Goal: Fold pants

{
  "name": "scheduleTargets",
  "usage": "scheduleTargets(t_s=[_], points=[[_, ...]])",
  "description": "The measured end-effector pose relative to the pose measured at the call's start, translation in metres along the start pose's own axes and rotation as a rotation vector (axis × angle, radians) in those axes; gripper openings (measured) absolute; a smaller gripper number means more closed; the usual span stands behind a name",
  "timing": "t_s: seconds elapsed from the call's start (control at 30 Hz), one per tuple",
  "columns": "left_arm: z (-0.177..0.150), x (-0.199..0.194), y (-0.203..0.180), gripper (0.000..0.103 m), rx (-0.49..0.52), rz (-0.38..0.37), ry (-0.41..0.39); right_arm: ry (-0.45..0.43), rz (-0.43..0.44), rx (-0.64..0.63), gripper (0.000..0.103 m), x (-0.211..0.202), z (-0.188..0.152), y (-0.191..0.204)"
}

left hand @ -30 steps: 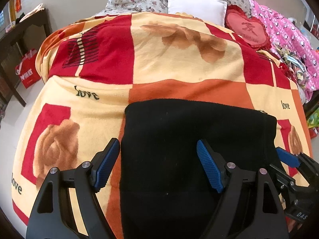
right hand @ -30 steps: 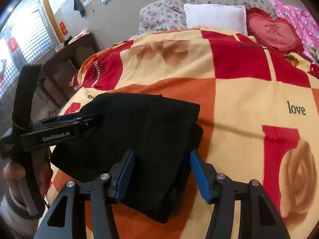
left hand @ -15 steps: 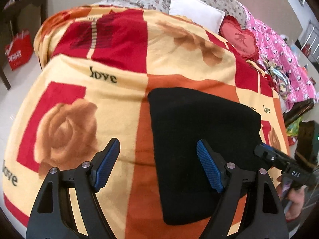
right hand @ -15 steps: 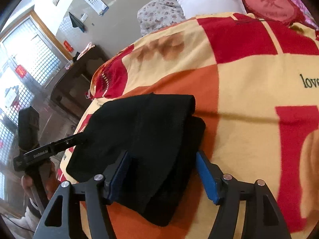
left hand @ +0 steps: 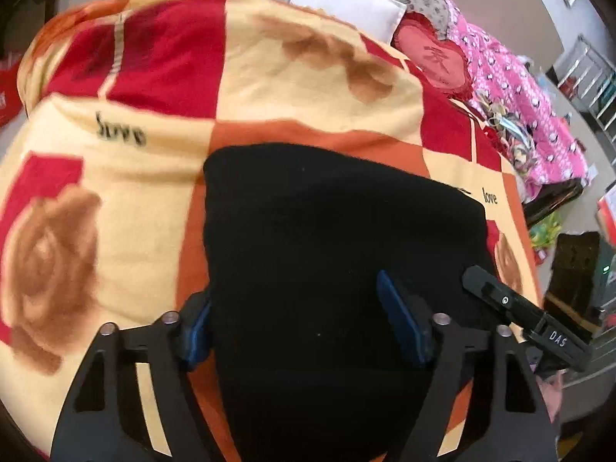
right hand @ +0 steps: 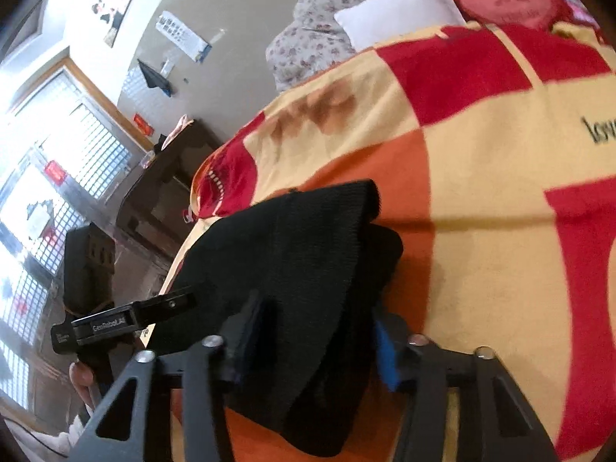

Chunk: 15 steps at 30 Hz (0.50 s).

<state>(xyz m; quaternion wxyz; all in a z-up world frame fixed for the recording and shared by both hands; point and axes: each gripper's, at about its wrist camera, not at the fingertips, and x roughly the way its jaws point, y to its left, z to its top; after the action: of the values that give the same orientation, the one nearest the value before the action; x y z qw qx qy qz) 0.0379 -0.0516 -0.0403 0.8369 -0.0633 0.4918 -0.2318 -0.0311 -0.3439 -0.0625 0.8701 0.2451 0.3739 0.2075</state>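
On the blanket [left hand: 127,177] lie folded black pants [left hand: 331,254]; left gripper [left hand: 296,319] jaws, just narrowing, straddle them unclamped. Right gripper [right hand: 312,331] jaws, just closing, flank the pants' thick edge; grip indeterminable.

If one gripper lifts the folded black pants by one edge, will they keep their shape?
Probably not. The black pants look like soft knit in loose layers, so they would likely droop and unfold. On the fleecy blanket, pushing may bunch them rather than slide them.

Black triangulated frames with cut-outs, silver screw heads at the joints, blue ribbed pads on the left gripper [left hand: 296,321] and right gripper [right hand: 312,342]. White "GenRobot.AI" lettering at lower left, "DAS" at lower right. Pale sleeve [right hand: 57,437] at bottom left.
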Motion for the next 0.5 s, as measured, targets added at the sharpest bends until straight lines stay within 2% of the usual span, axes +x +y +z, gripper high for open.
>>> scheduleTargets(t_s=[0.07, 0.13, 0.27, 0.37, 0.43, 0.5], points=[[0.006, -0.012, -0.01, 0.066, 0.051, 0.012, -0.031, -0.017, 0.005, -0.047, 0.041, -0.008, 0.009, 0.014], [0.015, -0.019, -0.014, 0.066, 0.06, -0.004, -0.046, -0.031, 0.005, -0.083, 0.04, -0.011, 0.02, 0.026], [0.041, -0.023, -0.015, 0.066, 0.058, 0.02, -0.085, -0.051, -0.025, -0.12, 0.04, -0.005, 0.046, 0.036], [0.06, -0.012, -0.01, 0.066, 0.036, 0.016, -0.079, -0.063, -0.036, -0.108, 0.04, 0.007, 0.065, 0.029], [0.066, 0.0, -0.007, 0.066, 0.045, 0.035, -0.066, -0.057, -0.083, -0.112, 0.04, 0.018, 0.071, 0.021], [0.069, 0.02, 0.0, 0.066, 0.042, 0.091, -0.036, -0.021, -0.165, -0.1, 0.04, 0.035, 0.073, 0.006]])
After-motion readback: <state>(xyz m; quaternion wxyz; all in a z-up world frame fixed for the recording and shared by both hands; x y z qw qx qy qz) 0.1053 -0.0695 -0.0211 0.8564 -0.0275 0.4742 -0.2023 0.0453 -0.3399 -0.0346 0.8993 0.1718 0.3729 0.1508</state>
